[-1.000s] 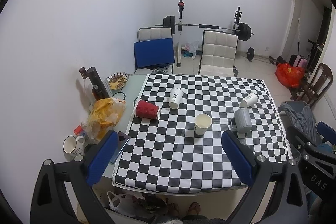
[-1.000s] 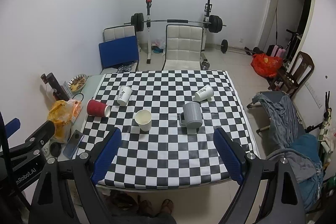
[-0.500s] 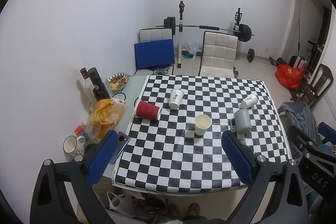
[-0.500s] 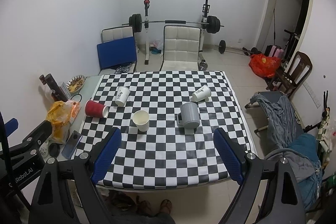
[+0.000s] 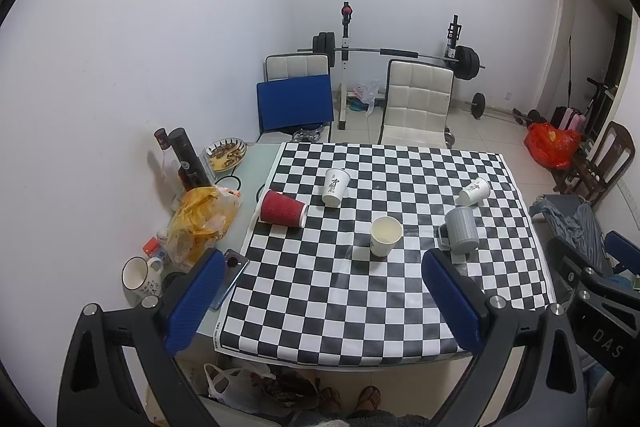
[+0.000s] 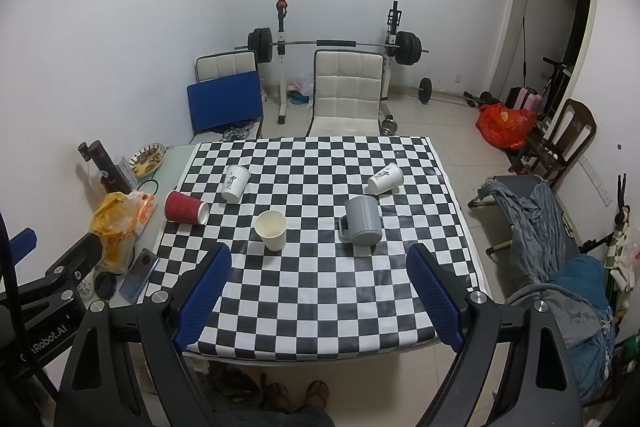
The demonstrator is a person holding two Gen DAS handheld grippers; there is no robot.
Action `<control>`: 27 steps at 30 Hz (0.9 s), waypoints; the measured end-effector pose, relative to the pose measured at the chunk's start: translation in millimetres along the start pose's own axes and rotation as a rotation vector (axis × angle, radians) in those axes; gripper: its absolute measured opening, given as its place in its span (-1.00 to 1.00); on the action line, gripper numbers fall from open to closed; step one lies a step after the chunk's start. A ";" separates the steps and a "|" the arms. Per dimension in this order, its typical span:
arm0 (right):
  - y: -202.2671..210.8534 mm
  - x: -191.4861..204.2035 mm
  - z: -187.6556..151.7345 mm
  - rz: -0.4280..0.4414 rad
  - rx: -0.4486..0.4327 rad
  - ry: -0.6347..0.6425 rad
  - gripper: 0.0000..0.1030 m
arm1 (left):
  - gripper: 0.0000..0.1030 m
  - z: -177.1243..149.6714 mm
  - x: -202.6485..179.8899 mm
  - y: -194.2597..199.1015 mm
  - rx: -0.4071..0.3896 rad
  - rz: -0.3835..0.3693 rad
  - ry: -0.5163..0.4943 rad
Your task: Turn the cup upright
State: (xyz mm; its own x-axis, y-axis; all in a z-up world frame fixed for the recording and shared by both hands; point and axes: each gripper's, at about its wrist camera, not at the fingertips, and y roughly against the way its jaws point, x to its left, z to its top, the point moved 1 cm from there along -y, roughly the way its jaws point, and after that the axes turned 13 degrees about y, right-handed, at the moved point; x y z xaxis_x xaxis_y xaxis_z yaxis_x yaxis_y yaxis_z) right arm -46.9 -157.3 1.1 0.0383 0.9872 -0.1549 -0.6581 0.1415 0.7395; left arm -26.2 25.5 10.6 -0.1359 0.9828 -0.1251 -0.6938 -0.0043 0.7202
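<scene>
On the checkered tablecloth (image 5: 360, 299) a red paper cup (image 5: 282, 209) lies on its side at the left. A white printed cup (image 5: 335, 187) lies tilted behind it and another white printed cup (image 5: 474, 191) lies on its side at the right. A cream paper cup (image 5: 385, 235) stands upright in the middle. A grey mug (image 5: 461, 235) stands upside down to its right. The same cups show in the right wrist view: red cup (image 6: 186, 207), cream cup (image 6: 272, 230), grey mug (image 6: 362, 227). My left gripper (image 5: 320, 303) and right gripper (image 6: 320, 297) are open, empty, high above the near table edge.
Left of the cloth sit a yellow bag (image 5: 202, 223), a phone (image 5: 230, 277), a white mug (image 5: 138, 277), dark bottles (image 5: 188, 163) and a snack plate (image 5: 226, 153). Chairs (image 5: 416, 103) and a barbell rack stand behind the table. A cloth-draped chair (image 6: 532, 211) is at the right.
Both views have shifted slightly, the table sitting a little lower and nearer in frame. The cups have not moved and both grippers stay open.
</scene>
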 end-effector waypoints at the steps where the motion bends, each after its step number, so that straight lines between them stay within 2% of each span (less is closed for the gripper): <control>1: 1.2 -0.3 0.2 0.001 0.000 -0.001 0.76 | 0.95 0.1 -0.1 0.0 -0.001 -0.001 0.000; 27: 3.8 0.5 -1.2 0.002 -0.004 -0.006 0.76 | 0.95 -1.3 -0.9 2.3 0.002 -0.003 0.004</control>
State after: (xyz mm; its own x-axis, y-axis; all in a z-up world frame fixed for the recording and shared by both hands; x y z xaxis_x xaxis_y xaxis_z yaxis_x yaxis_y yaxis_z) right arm -50.4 -156.4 3.1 0.0412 0.9879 -0.1493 -0.6610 0.1390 0.7374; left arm -28.6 24.3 11.4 -0.1373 0.9820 -0.1301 -0.6928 -0.0013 0.7211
